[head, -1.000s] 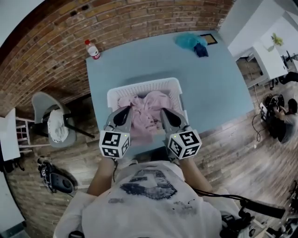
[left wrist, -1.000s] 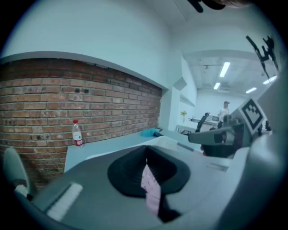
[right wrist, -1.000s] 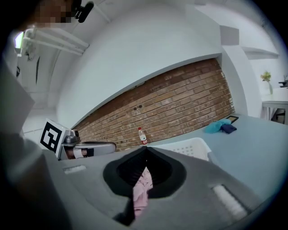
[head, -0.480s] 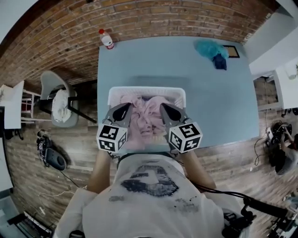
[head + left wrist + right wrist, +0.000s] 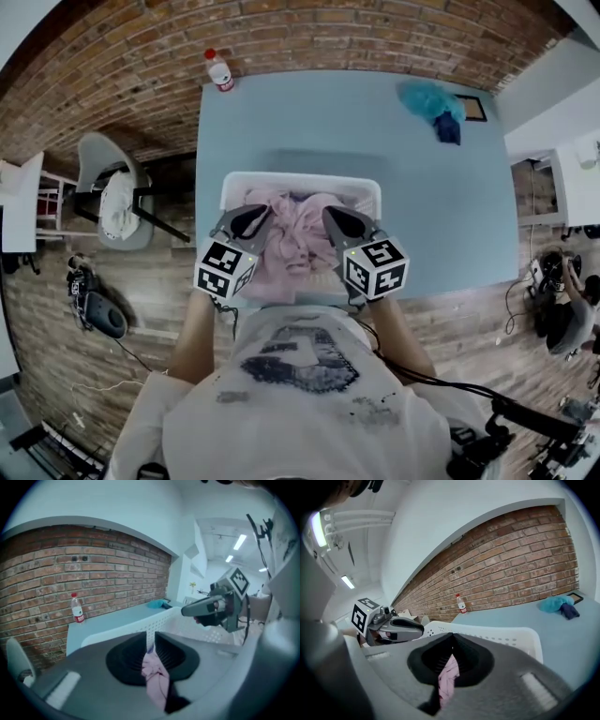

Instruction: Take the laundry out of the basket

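A white slatted laundry basket (image 5: 302, 179) stands on the light blue table (image 5: 441, 216), filled with pink laundry (image 5: 298, 232). My left gripper (image 5: 259, 215) hovers over the basket's near left side, my right gripper (image 5: 331, 217) over its near right. In the left gripper view a fold of pink cloth (image 5: 153, 673) is pinched at my left gripper (image 5: 150, 641); its jaws have just eased slightly wider with the cloth still between them. In the right gripper view a strip of pink cloth (image 5: 448, 677) hangs from my right gripper (image 5: 452, 642), which is shut on it.
A plastic bottle (image 5: 220, 70) with a red cap stands at the table's far left corner. A teal cloth (image 5: 427, 97) and a dark blue cloth (image 5: 449, 127) lie at the far right, beside a small framed object (image 5: 475, 108). A grey chair (image 5: 112, 202) stands left of the table.
Both grippers have sunk a little over the basket's near side, still holding pink cloth. The head view has shifted, so the table sits squarer in it.
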`<state>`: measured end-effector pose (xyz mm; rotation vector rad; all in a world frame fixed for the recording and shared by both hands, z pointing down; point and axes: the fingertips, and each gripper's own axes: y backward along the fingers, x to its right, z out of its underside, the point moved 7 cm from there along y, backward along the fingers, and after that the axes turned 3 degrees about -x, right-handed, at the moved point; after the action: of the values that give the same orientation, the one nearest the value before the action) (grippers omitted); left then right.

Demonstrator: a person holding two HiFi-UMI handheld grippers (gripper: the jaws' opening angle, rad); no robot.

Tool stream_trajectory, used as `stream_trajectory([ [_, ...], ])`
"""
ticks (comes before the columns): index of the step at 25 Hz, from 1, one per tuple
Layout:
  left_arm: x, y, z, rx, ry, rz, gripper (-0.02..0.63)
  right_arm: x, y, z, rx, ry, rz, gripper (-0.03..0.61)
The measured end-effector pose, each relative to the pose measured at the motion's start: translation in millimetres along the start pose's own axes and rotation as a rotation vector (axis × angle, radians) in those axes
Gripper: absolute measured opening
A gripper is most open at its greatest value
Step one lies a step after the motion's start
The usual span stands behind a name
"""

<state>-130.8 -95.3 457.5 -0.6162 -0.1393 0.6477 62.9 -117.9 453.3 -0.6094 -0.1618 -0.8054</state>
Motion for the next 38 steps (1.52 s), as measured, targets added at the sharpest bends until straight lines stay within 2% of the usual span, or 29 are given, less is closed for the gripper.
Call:
stream_trajectory([
  [7, 11, -20, 10, -0.088, -0.134, 0.136, 0.125, 10, 0, 1, -0.074, 0.068, 0.004, 0.002],
  [8, 12, -21, 13, -0.108, -0.144, 0.159, 0.151, 10, -1, 1, -0.094, 0.083, -0.007, 0.024],
  [9, 12, -22, 16, -0.130, -0.153, 0.180, 0.163, 9, -2, 2, -0.115, 0.098, -0.021, 0.088],
  [12, 12, -27, 21, -0.183, -0.165, 0.227, 0.223, 6, -6, 4, -0.183, 0.161, -0.055, 0.096],
  [15, 13, -33, 23, -0.231, -0.151, 0.263, 0.272, 4, -10, 8, -0.252, 0.214, -0.085, 0.189],
  [18, 15, -37, 25, -0.270, -0.133, 0.302, 0.323, 2, -17, 11, -0.293, 0.213, -0.104, 0.284],
  [22, 17, -45, 30, -0.343, -0.116, 0.339, 0.401, 1, -28, 15, -0.353, 0.216, -0.105, 0.369],
  [24, 21, -51, 33, -0.404, -0.132, 0.356, 0.413, 1, -35, 20, -0.390, 0.240, -0.114, 0.394],
  [27, 27, -57, 38, -0.512, -0.163, 0.398, 0.431, 1, -48, 27, -0.462, 0.311, -0.146, 0.429],
  [32, 10, -72, 39, -0.594, -0.287, 0.348, 0.442, 0, -69, 35, -0.591, 0.476, -0.215, 0.462],
  [38, 16, -87, 49, -0.699, -0.431, 0.432, 0.442, -1, -87, 50, -0.773, 0.760, -0.343, 0.464],
])
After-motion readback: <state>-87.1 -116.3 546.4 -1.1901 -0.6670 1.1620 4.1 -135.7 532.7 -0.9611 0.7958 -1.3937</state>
